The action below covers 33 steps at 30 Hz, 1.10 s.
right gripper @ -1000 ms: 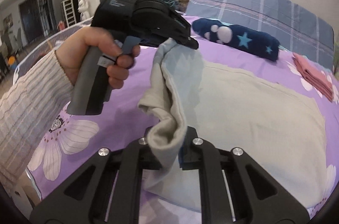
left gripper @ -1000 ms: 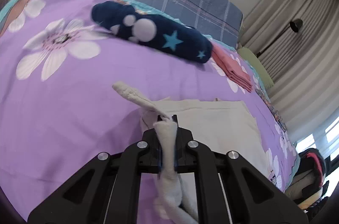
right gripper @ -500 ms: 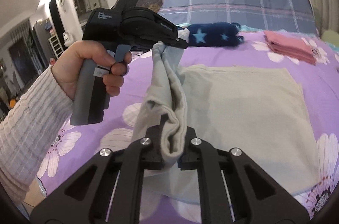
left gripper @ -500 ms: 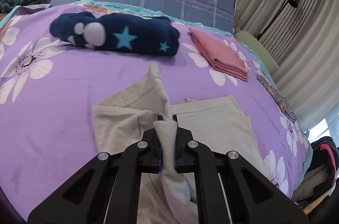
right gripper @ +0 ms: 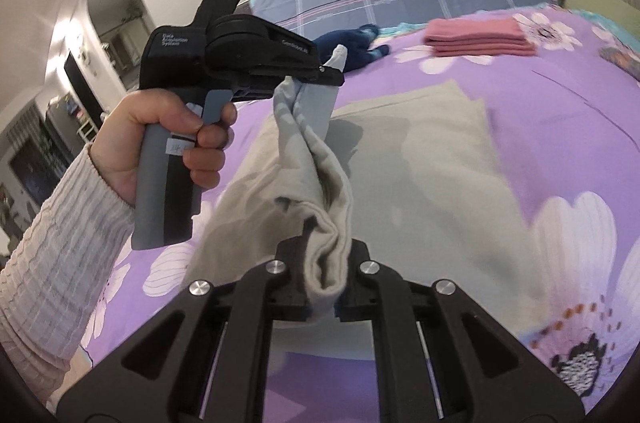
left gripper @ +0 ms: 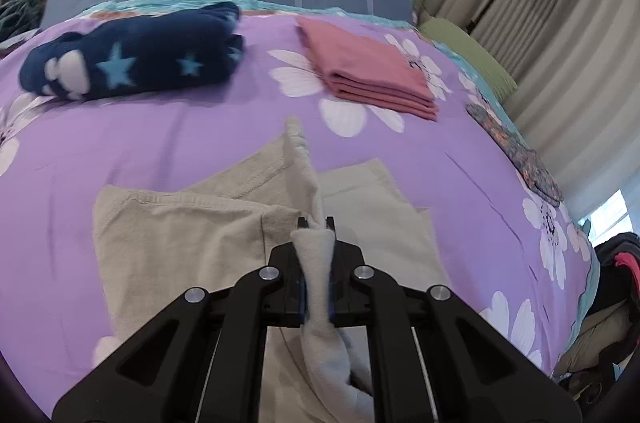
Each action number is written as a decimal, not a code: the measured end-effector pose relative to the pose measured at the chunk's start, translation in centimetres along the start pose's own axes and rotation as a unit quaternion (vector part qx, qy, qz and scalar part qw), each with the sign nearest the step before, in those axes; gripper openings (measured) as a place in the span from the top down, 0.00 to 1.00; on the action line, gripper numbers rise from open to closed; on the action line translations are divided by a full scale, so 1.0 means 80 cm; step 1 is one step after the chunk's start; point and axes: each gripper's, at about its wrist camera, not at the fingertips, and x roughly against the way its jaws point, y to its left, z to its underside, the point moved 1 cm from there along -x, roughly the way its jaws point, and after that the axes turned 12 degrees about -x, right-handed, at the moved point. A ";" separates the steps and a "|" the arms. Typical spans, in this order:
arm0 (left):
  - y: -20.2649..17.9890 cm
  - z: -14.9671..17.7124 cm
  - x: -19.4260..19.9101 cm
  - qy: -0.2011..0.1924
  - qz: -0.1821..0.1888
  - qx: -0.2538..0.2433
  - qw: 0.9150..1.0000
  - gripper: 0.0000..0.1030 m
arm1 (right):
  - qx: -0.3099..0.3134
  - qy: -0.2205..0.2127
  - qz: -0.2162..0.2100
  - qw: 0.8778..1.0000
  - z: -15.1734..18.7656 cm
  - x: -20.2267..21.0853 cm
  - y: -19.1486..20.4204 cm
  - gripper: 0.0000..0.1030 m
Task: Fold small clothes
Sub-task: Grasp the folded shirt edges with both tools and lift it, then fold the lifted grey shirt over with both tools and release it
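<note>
1. Left wrist view: the left gripper [left gripper: 316, 223] is seen clenched on a bunched edge of the beige garment [left gripper: 180, 243], whose lower part lies on the purple bed [left gripper: 160, 143]. A navy starred bundle [left gripper: 132, 63] and a folded pink stack [left gripper: 368, 71] lie well apart behind it.

2. Right wrist view: the right gripper [right gripper: 324, 287] is clenched on another bunch of the same garment, and the lifted edge is held raised between both tools; the person's hand [right gripper: 160, 139] is wrapped around the left handle.

3. A fold-over is judged to be in hand; next, the raised edge would need to be carried across, laid flat, then let go.
</note>
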 end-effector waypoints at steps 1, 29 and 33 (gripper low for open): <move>-0.009 -0.002 -0.006 0.003 0.001 -0.007 1.000 0.94 | -0.007 -0.004 0.003 1.000 -0.001 0.004 -0.009 0.94; -0.126 -0.028 -0.071 0.013 -0.024 -0.087 0.996 0.42 | -0.145 0.029 0.013 0.989 0.006 0.020 -0.141 0.91; -0.136 0.001 -0.003 -0.022 -0.043 -0.139 0.989 0.32 | -0.164 0.041 -0.009 0.986 0.007 0.023 -0.151 0.92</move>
